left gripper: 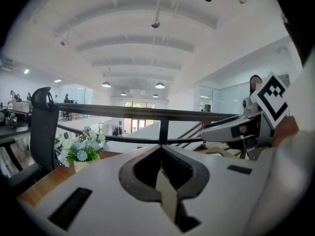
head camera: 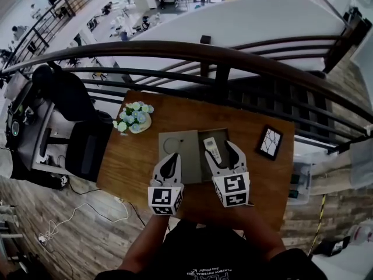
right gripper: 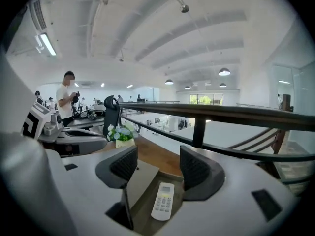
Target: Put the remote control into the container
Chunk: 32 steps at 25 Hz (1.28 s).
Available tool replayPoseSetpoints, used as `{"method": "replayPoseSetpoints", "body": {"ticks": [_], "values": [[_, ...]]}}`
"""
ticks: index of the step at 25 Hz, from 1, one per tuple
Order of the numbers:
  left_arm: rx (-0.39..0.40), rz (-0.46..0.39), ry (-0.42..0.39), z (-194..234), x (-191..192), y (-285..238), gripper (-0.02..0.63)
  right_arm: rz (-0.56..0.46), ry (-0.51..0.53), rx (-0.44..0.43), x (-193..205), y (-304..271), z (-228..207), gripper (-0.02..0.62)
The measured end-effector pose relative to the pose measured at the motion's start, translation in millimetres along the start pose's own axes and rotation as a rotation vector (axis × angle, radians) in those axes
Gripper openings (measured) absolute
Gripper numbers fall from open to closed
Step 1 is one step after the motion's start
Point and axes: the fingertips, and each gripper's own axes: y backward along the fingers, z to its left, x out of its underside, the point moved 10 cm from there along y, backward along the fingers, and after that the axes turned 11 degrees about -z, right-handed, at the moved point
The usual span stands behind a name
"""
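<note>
The remote already lies in the container. The right gripper hangs released above it, and the left gripper clamps the lid. Only withdrawal seems left.

Wooden table, flower pot near left corner, grey container mid-table, dark-framed picture right

Remote control lies inside container on table.

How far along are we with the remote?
Done: the remote lies inside the container, with the right gripper open above it and not touching it. In hand: the left gripper appears to be pinching the open lid. Left: probably just backing out.
</note>
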Motion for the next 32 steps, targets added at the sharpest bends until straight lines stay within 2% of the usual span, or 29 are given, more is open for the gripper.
{"method": "replayPoseSetpoints", "body": {"ticks": [6, 13, 17, 20, 27, 32], "values": [[-0.017, -0.07, -0.013, -14.4, -26.7, 11.5, 0.006, -0.12, 0.03, 0.001, -26.7, 24.2, 7.1, 0.262], [-0.012, -0.133, -0.028, -33.1, -50.1, 20.5, 0.006, -0.215, 0.072, 0.023, -53.7, 43.0, 8.3, 0.168], [-0.011, -0.154, -0.031, -37.4, -56.2, 21.8, 0.006, -0.236, 0.083, 0.046, -57.0, 52.2, 7.6, 0.09], [-0.006, -0.172, -0.038, -40.9, -61.7, 21.2, 0.006, -0.246, 0.08, 0.052, -57.5, 57.7, 6.0, 0.056], [0.012, -0.193, -0.044, -43.0, -67.6, 18.0, 0.006, -0.35, 0.124, 0.107, -63.8, 71.2, 7.4, 0.029], [0.02, -0.196, -0.045, -45.8, -67.1, 21.6, 0.006, -0.362, 0.137, 0.119, -61.4, 76.8, 9.8, 0.029]]}}
